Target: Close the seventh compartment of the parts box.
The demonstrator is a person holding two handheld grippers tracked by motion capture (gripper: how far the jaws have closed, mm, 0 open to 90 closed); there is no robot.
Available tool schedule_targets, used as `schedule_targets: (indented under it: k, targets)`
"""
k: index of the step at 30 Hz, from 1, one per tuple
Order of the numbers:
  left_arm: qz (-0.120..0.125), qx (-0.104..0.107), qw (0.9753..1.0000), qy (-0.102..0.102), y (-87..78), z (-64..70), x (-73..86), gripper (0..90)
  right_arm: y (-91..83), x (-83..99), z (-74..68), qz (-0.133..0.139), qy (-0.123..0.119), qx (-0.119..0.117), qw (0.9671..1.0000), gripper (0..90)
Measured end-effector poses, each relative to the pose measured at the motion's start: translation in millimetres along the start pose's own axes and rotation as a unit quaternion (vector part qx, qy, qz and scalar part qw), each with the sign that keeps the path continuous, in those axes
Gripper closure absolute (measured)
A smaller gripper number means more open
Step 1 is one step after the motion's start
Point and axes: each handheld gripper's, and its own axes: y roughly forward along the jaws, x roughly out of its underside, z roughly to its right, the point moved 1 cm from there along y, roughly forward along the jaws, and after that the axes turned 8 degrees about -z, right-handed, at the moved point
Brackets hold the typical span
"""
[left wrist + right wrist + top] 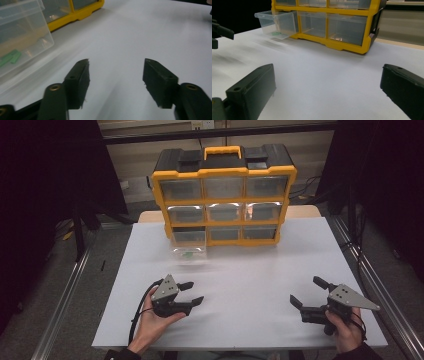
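Dark walls close in on both sides of your white-topped table [250, 285], and a yellow-and-black plastic organiser [223, 195] with nine clear drawers stands at its far edge, slightly left of centre.

Farthest left, the clear plastic drawer [189, 251] from the bottom-left slot is pulled out toward you, and small green pieces [10, 58] lie on its floor. In the left gripper view it sits up and to the left of the jaws, well apart from them.

Next comes your left gripper [192, 292], resting in your left hand [152, 325] near the front edge, left of centre. Its jaws are spread and hold nothing; bare table lies between them.

Across the open middle of the table, your right gripper [307, 291] sits in your right hand [345, 330] by the front right corner. Its jaws are spread wide too, empty, and aimed toward the organiser.

You look to be at the start of a step, with both grippers parked and the open drawer waiting. The left gripper is the nearer one. A likely next move is to carry it forward to that drawer, either dropping in over the rim for a green piece or meeting the front face squarely to push it shut. Keep the jaws apart until they are lined up.
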Motion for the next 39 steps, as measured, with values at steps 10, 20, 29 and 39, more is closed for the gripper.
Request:
schedule_targets:
  k: [10,20,29,39]
  targets:
    - [0.013,0.012,0.9998,-0.011,-5.1,-4.3,2.6,72.4,0.0,0.0,0.0,0.001,-0.001,0.001,1.0000,0.0]
    - [0.035,0.013,0.9991,-0.018,-6.2,-5.6,1.1,90.0,0.3,0.0,-0.1,0.003,-0.002,0.001,1.0000,0.0]
    - [0.040,0.004,0.9990,-0.017,-4.7,-13.1,-3.9,90.0,0.0,0.0,0.1,0.000,0.000,0.001,1.0000,0.0]
    - [0.046,-0.008,0.9981,-0.040,-0.3,-36.2,-9.9,90.0,-0.2,0.0,0.4,0.002,-0.001,0.001,1.0000,0.0]
